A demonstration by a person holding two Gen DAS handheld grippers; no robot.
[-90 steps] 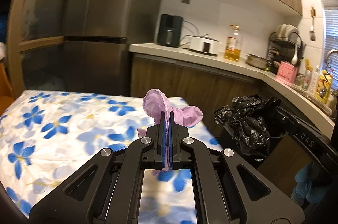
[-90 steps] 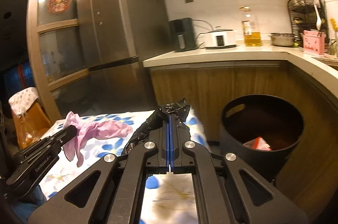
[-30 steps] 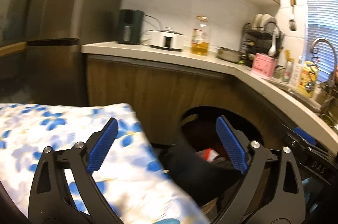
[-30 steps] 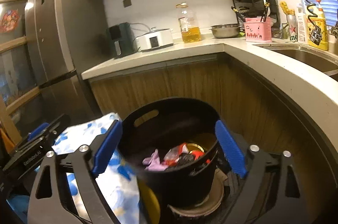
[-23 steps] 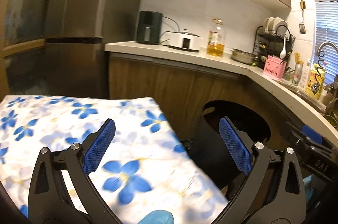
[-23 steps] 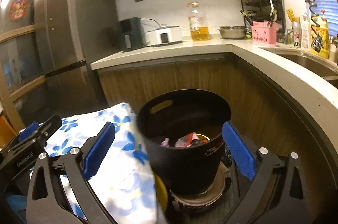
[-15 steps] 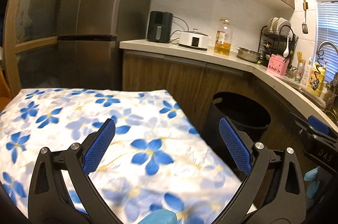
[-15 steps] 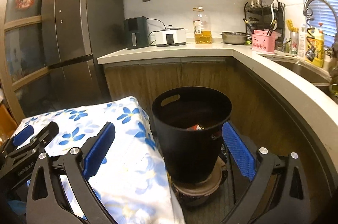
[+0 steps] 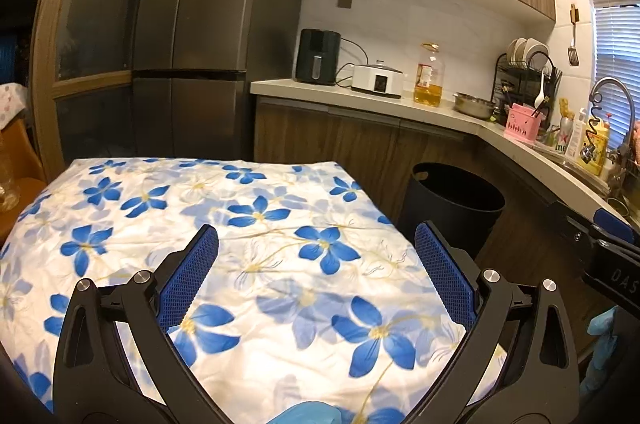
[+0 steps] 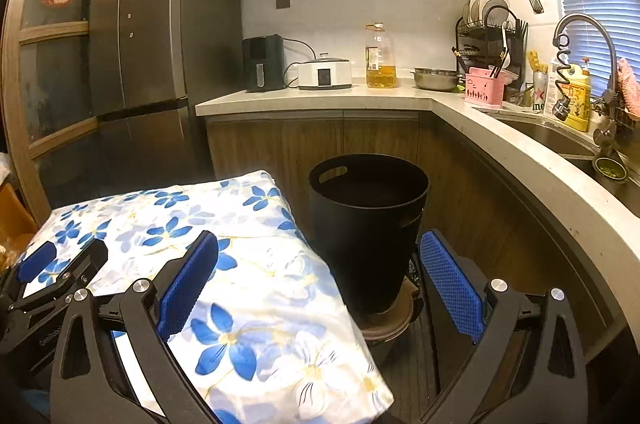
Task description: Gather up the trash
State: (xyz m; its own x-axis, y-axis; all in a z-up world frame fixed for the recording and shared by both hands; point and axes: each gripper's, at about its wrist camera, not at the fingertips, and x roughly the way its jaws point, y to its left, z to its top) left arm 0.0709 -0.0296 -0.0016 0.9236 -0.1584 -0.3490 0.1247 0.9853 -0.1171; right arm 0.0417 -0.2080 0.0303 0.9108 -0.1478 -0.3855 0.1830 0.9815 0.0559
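Note:
A black trash bin [image 10: 366, 224] stands on the floor between the table and the curved counter; it also shows in the left wrist view [image 9: 452, 208]. Its inside is dark and I cannot see its contents. My left gripper [image 9: 316, 264] is open and empty above the table with the blue-flowered cloth [image 9: 224, 224]. My right gripper [image 10: 318, 268] is open and empty, held in front of the bin beside the table's right edge [image 10: 320, 264]. The left gripper also shows at the lower left of the right wrist view [image 10: 52, 272].
A curved counter [image 10: 500, 128] runs behind and right of the bin, with an oil bottle [image 10: 379, 58], a white cooker [image 10: 324, 74], a dish rack [image 10: 490, 36] and a sink [image 10: 560, 140]. A tall fridge [image 9: 216, 36] stands behind the table.
Three seconds ago the left gripper was shut on a pink glove and the right on a black bag. Both are now open and empty and have drawn back from the bin over the table.

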